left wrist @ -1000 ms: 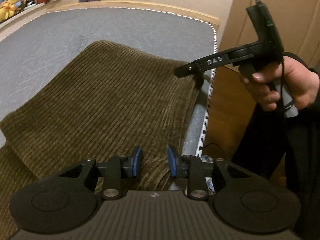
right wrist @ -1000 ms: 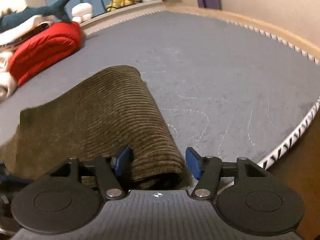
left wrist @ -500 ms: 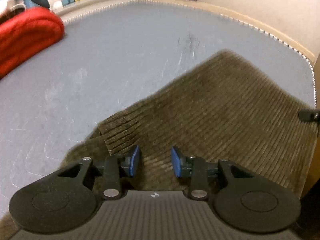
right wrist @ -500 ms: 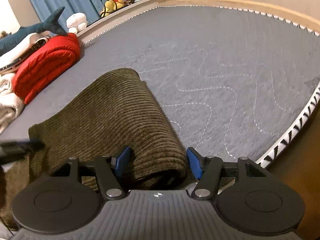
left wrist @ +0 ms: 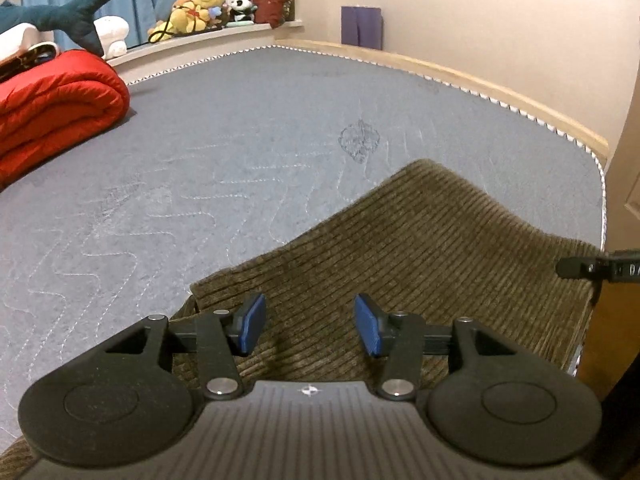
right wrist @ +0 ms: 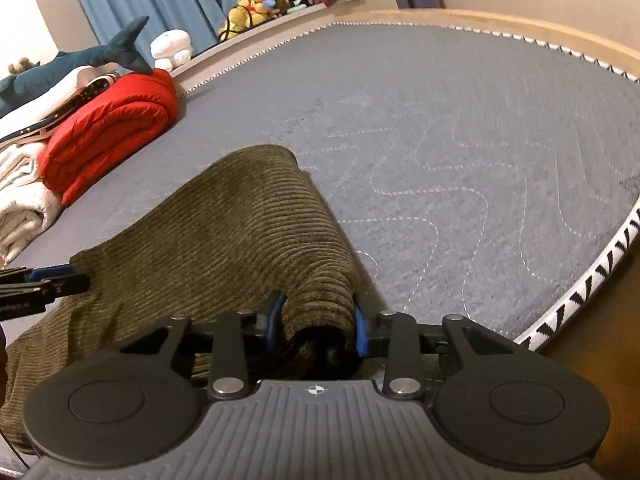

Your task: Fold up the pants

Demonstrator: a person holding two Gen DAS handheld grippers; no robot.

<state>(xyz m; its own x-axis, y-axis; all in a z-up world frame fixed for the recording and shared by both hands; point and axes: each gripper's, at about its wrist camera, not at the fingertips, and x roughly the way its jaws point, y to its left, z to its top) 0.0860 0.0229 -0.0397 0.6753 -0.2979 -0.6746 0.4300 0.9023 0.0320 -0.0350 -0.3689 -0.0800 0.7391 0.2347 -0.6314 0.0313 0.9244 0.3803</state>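
Note:
Olive-brown corduroy pants (left wrist: 420,240) lie folded at the near corner of a grey quilted mattress (left wrist: 240,140). My left gripper (left wrist: 310,326) is open, its blue pads (left wrist: 252,322) hovering just over the pants' near edge with cloth below the gap. In the right wrist view the pants (right wrist: 240,232) form a thick rolled fold. My right gripper (right wrist: 316,320) is shut on that fold's near end, pads pressing both sides. The right gripper's tip shows at the left wrist view's right edge (left wrist: 592,268); the left gripper's tip shows in the right wrist view (right wrist: 44,284).
A folded red blanket (left wrist: 52,104) lies at the mattress's far left, with white bedding (right wrist: 20,200) beside it. Plush toys (left wrist: 196,12) and a shark plush (right wrist: 80,60) sit on the ledge. The mattress edge (right wrist: 580,296) drops off at right. A wooden bed frame (left wrist: 480,80) borders the far side.
My right gripper has closed on the rolled fold of the pants. My left gripper has opened wider and swung from facing the bed's right edge toward the mattress.

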